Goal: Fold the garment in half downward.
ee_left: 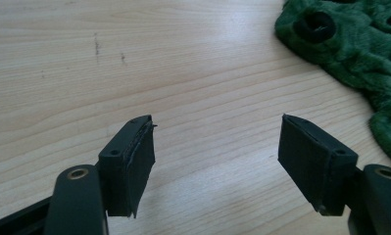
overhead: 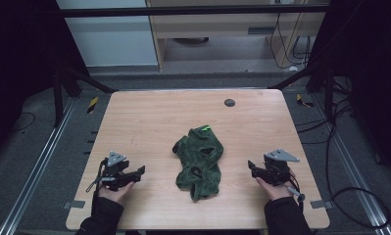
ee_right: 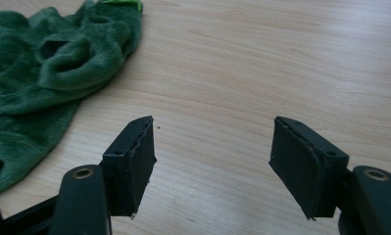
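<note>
Two spread claws, left claw point(overhead: 140, 171) and right claw point(overhead: 251, 165), flank green garment point(overhead: 199, 160).

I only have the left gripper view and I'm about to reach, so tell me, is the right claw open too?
Observer: Yes, the right claw is open, nothing between its jaws.
Operator: Where does the green cloth sit?
Observer: The green cloth lies crumpled mid-table, between both claws, touching neither.
Operator: Anything else on the table?
Observer: A small dark round disc near the table's far edge.
</note>
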`<move>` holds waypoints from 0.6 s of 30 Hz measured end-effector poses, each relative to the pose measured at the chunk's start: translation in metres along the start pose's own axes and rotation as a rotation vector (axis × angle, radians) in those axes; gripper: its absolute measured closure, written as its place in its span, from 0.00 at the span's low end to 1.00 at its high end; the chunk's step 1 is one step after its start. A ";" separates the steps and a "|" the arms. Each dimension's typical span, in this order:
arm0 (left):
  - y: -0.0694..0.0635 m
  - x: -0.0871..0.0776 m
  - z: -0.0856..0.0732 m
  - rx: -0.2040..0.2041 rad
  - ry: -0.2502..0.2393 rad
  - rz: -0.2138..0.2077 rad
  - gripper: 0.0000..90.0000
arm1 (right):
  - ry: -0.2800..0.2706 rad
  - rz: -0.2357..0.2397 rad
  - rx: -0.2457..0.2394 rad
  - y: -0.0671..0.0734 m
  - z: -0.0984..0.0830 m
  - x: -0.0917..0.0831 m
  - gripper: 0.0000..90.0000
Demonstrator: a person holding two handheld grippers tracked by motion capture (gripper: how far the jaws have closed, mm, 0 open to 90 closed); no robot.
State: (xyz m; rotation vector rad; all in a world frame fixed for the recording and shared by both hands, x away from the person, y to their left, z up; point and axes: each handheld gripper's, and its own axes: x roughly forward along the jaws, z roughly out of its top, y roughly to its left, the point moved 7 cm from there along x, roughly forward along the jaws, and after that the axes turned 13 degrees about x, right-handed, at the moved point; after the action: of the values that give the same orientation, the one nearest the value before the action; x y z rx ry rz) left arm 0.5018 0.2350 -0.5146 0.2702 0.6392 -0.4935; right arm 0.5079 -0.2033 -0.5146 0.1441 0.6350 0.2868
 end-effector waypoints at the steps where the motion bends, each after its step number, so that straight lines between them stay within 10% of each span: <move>1: -0.002 0.000 0.001 0.003 -0.001 0.000 0.33 | 0.000 0.004 0.001 0.002 0.000 -0.001 0.37; 18: -0.001 -0.007 0.017 0.008 -0.048 -0.028 0.33 | 0.003 0.089 -0.012 0.025 0.008 -0.006 0.39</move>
State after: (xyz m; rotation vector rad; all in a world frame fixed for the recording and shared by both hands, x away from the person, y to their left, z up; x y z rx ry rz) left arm 0.5047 0.2298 -0.4971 0.2567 0.5949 -0.5279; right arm 0.5028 -0.1821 -0.4992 0.1608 0.6311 0.3770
